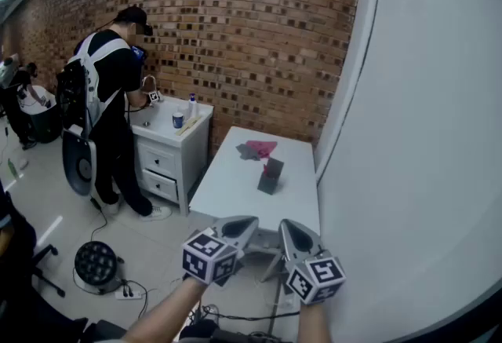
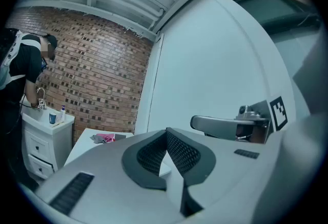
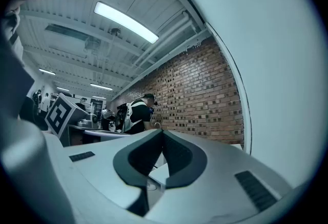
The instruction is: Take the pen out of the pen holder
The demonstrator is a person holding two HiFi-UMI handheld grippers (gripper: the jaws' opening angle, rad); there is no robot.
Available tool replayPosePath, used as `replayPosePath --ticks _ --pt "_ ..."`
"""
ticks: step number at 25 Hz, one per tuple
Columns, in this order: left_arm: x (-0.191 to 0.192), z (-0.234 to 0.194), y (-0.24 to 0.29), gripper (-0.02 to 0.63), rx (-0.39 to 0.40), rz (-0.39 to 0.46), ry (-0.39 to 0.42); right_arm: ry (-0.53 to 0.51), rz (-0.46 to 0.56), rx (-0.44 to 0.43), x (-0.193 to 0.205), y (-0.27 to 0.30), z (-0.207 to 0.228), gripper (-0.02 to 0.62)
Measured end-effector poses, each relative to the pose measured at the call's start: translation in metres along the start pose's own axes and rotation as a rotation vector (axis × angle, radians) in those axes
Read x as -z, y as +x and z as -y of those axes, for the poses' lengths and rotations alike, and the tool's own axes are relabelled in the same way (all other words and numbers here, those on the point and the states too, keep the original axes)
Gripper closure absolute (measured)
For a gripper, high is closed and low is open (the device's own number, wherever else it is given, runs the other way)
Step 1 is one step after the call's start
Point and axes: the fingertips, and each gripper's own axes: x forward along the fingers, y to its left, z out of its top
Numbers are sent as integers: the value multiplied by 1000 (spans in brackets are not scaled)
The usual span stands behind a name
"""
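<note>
Pen [image 1: 268,166]: I make out only a small reddish tip, too small to describe further, standing in the dark, square-sided pen holder [image 1: 271,178]. The holder sits upright about mid-way along the white rectangular counter [image 1: 231,188], somewhat nearer its right edge than its left. Its position there looks deliberate, as it leaves bare surface all round for a reach from the near edge.

A crumpled pink cloth with a grey one [image 1: 258,149] lies beyond the holder, close to the far edge. The cloths are apart from the holder and out of the approach line.

Left tongs [image 2: 165,134]: clenched, the ribbed pads meeting at the tip with nothing between them. Right tongs [image 3: 163,134]: likewise clenched and empty. Both are held level and side by side at the near edge of the counter, well apart from the holder. I judge this a ready stance, with neither committed to a reach.

Assessment: the task has not started, as the pen is in the holder and untouched. Whichever tongs I send must release before arriving, then come in over the holder's mouth. The second could steady the holder, which looks light enough to tip or lift with the pen.

A person works at a white drawer cabinet [image 1: 166,147] by the brick wall, well clear of the counter.
</note>
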Motion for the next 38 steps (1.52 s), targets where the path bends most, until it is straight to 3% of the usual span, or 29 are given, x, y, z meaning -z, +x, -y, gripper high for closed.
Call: replayPosePath --ticks 11,38 --pt "5 -36 52 600 15 -18 -6 13 18 33 5 40 46 595" --pt "-2 -217 211 600 101 -112 -49 61 -74 171 18 238 178 595"
